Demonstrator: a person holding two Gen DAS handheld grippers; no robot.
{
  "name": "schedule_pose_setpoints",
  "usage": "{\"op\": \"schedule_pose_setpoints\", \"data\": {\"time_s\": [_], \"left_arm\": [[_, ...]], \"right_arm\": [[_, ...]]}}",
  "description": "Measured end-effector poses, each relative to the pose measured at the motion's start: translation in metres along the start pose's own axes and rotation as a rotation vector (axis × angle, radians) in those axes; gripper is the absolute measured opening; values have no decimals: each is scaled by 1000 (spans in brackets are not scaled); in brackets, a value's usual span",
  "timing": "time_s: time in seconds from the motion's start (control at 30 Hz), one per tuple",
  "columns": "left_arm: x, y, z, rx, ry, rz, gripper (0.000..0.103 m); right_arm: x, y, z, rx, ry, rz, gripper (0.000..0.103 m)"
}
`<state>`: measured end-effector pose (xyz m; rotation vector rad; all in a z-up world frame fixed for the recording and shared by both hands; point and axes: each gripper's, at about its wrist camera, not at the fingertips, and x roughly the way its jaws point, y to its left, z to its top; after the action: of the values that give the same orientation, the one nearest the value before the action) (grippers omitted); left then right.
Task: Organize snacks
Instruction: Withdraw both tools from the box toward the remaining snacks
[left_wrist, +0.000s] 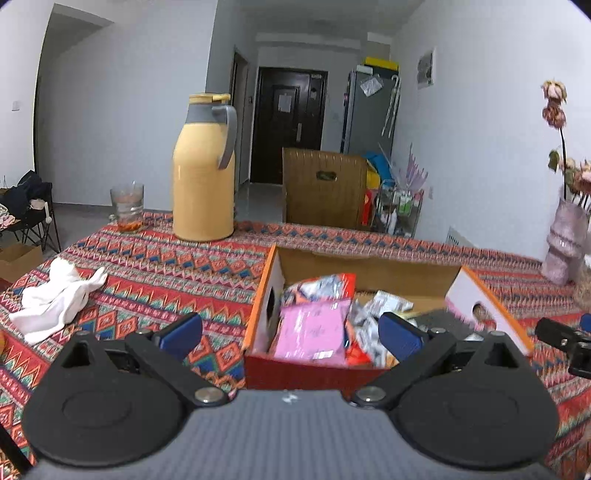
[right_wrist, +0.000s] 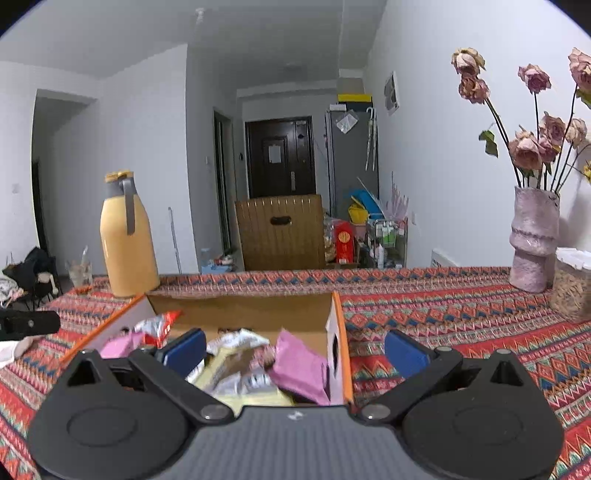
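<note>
Snacks fill an open cardboard box (left_wrist: 369, 273) on a patterned tablecloth (left_wrist: 155, 269). From the left wrist view, the left gripper (left_wrist: 290, 330) hangs released and empty at the box's near edge, a pink packet (left_wrist: 314, 328) between its blue pads. A yellow thermos jug (left_wrist: 203, 170), glass (left_wrist: 126, 206) and white cloth (left_wrist: 55, 299) sit beyond.

From the right wrist view, the right gripper (right_wrist: 295, 347) is also spread, straddling the box's right wall (right_wrist: 338, 354) above a second pink packet (right_wrist: 303, 369). Best to take one packet at a time, pinching its flat middle. A vase of dried roses (right_wrist: 533, 240) stands right; a dark door closes the hallway.
</note>
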<state>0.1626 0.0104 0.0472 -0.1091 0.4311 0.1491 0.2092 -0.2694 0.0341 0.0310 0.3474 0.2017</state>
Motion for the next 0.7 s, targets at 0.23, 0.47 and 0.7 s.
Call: {"op": "schedule_pose_setpoints", "data": {"time_s": [0.23, 0.47, 0.7], "left_arm": [[-5, 9, -28, 45, 43, 7, 103], [0, 14, -57, 59, 95, -21, 103], [7, 14, -76, 73, 109, -38, 103]], "right_arm": [[-17, -7, -31, -42, 60, -17, 103], [-29, -12, -56, -65, 105, -44, 103], [-32, -21, -69, -47, 156, -70, 103]]}}
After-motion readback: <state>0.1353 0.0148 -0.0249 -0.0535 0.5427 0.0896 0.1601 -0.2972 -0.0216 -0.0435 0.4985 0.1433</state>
